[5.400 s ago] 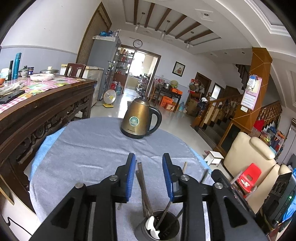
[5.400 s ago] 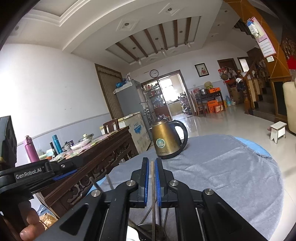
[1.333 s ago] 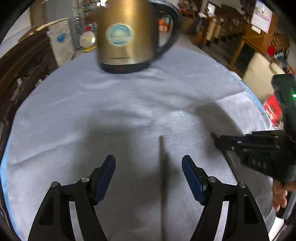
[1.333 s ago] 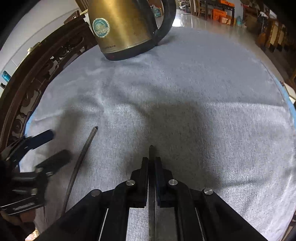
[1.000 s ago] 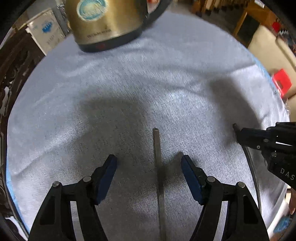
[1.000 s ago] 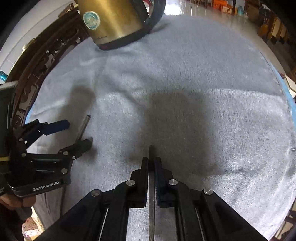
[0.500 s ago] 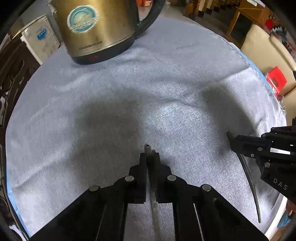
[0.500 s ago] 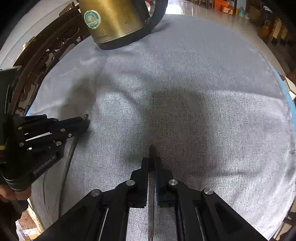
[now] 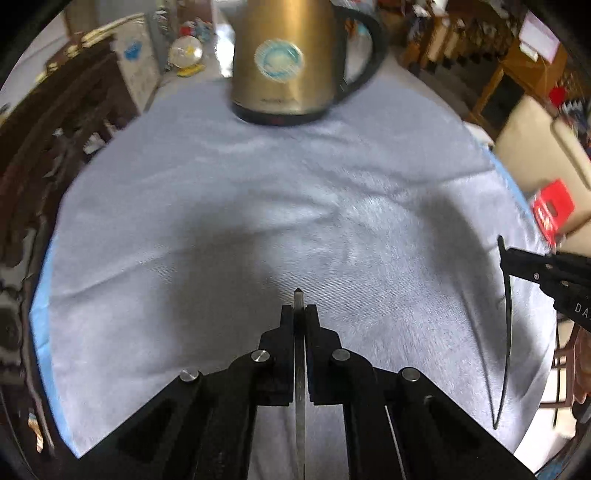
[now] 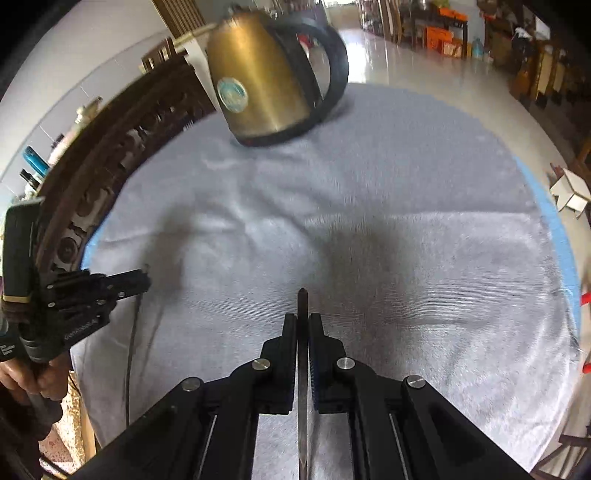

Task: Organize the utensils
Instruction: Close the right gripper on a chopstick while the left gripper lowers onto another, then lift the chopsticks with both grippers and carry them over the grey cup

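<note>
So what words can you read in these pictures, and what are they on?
"DA": white letters on the right gripper, cut off by the left wrist view's edge.
"GenRobot": faint and blurred, my best reading, on the left gripper in the right wrist view.
Kettle round sticker: too blurred to read.
Small print low on the kettle: too blurred to read.
Pink sheet on the far pillar: too small to read.

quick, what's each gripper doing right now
Left gripper: closed on a chopstick.
Right gripper: closed on another chopstick.
</note>
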### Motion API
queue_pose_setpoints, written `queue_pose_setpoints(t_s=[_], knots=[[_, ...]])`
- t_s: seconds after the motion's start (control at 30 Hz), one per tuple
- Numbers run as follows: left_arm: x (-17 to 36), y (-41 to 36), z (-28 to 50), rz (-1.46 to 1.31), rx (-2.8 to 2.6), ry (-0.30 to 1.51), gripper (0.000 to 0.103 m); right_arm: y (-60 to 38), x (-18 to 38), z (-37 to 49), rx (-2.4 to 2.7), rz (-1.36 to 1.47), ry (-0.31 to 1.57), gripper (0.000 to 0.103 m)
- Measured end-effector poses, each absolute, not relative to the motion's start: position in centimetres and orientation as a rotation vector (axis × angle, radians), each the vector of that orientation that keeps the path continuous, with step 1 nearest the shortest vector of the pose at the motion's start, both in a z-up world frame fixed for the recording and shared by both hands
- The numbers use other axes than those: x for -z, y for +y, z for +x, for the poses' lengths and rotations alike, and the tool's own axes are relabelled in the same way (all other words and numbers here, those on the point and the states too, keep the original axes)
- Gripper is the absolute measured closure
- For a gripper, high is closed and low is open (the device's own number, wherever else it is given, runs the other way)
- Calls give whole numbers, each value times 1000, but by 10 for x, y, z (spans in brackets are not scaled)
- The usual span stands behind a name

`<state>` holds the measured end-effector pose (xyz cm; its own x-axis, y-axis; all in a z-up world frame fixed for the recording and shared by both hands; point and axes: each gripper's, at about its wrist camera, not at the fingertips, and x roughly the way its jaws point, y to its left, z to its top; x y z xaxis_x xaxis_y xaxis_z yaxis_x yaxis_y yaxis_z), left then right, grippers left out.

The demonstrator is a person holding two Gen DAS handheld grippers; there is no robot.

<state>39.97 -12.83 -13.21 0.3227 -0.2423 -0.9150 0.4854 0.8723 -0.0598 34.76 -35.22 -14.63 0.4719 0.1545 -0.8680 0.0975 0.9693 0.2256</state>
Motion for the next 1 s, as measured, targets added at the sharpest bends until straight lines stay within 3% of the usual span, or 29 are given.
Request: queue_pose_setpoints(t_s=[0.5,1.0], knots=[[38,-31,307,67,401,850,98,-332,77,257,44,253,797,96],[2,-13,198,-1,435,638,98,-303,28,151,66,227,550,96]])
